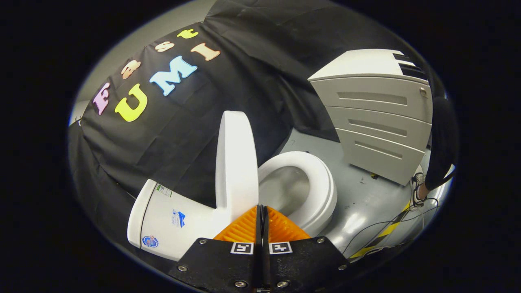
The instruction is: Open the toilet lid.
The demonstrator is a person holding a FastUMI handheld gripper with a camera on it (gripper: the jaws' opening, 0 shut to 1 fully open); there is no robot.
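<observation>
1. The gripper (261, 217) has its fingers pressed together with only a thin seam between them; nothing is pinched between them.
2. The toilet lid (236, 162) stands raised, nearly upright, just ahead of the fingers at about 11 o'clock from their tips. It appears edge-on, as a tall white slab, in front of the black cloth wall (260, 81).
3. The toilet seat (321, 187) lies down around the open bowl (285, 187), just ahead of the fingers at roughly 1 o'clock. The lid meets the seat close to the fingertips.
4. The white cistern (171, 219) sits at about 9 o'clock from the fingers, touching the foot of the lid, with small stickers on its side.
5. A grey drawer cabinet (378, 122) stands on the grey floor (362, 203) beyond the seat, at about 2 o'clock, well apart from the toilet.
6. A person's dark-clad leg and shoe (417, 191) are at about 3 o'clock, beside the cabinet, near a yellow-and-black striped tape (386, 232) and thin cables on the floor.
</observation>
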